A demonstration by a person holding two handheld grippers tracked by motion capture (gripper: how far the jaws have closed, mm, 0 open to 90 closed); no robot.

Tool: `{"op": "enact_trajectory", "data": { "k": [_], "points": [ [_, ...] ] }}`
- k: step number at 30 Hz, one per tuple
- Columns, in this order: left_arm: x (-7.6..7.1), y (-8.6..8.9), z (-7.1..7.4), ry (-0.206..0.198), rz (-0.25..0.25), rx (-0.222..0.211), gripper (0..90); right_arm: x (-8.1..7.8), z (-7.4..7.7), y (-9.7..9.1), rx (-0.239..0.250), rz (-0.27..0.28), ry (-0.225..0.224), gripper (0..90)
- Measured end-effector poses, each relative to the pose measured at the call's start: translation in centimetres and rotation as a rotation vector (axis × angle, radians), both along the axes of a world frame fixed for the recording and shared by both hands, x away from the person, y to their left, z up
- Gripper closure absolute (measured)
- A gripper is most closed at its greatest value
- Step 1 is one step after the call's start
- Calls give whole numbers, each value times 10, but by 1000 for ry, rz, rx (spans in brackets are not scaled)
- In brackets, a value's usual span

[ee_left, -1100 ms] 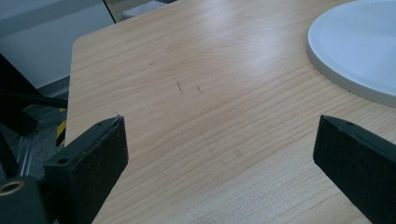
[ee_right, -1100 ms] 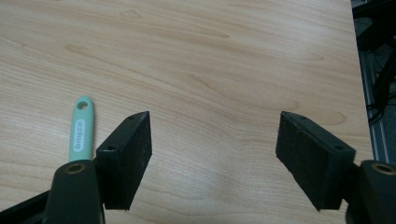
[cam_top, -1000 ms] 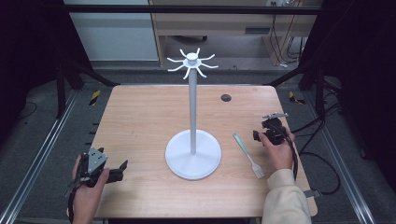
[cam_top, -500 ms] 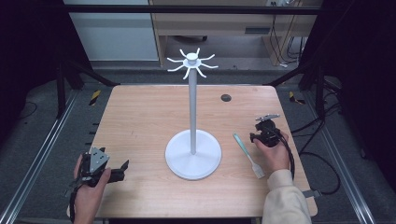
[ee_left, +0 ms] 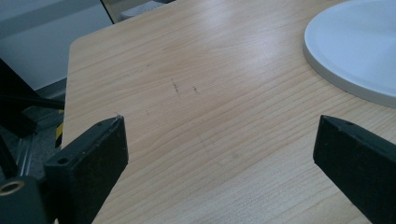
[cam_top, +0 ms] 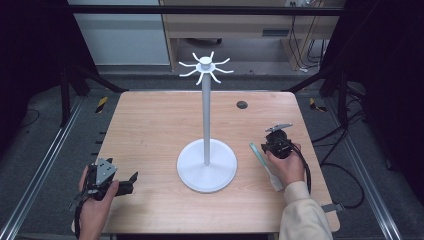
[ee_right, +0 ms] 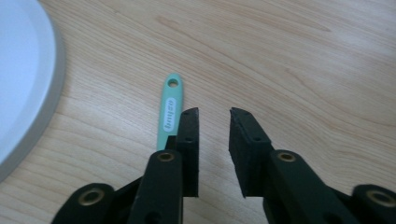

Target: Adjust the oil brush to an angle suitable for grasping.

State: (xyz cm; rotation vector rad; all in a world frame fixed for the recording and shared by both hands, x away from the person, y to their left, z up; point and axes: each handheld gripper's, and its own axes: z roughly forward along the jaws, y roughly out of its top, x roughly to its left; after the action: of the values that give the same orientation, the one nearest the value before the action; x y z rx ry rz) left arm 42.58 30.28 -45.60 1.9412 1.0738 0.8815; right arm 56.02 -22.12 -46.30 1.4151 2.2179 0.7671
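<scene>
Left tongs (cam_top: 131, 179) gape wide over bare wood at the near-left of the desk (cam_top: 150, 130), jaws matte black and blocky, pointing right toward the stand; left hand (cam_top: 95, 205) grips the body from below, forearm entering at the bottom edge. Right tongs (ee_right: 212, 140) narrowly parted, nothing between the jaws, hovering just beside a mint-green spatula (ee_right: 169, 112). Spatula handle is flat plastic with a hang hole and pale lettering; it lies on the desk right of the stand's base, white blade toward the person. Stand (cam_top: 206, 120): white, smooth round base, slim pole, curved hooks on top. Desk is light wood grain, rounded corners. Right hand (cam_top: 286, 165) wraps the gripper, cream sleeve (cam_top: 302, 215) behind.
</scene>
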Motion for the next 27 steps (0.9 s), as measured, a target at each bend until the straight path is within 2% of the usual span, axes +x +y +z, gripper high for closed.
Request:
{"op": "enact_trajectory", "data": {
  "k": [1,8,11,15,27],
  "points": [
    [0,0,0,0,-1,0,28,0,-1,0,2,13,10,819],
    [0,0,0,2,0,0,28,4,-5,4,22,26,21,900],
    [0,0,0,1,-1,2,28,6,-8,5,24,26,24,900],
    [0,0,0,2,-2,2,28,12,-14,7,19,28,52,900],
    [0,0,0,1,-2,3,28,15,-19,10,22,33,67,900]
  ]
}}
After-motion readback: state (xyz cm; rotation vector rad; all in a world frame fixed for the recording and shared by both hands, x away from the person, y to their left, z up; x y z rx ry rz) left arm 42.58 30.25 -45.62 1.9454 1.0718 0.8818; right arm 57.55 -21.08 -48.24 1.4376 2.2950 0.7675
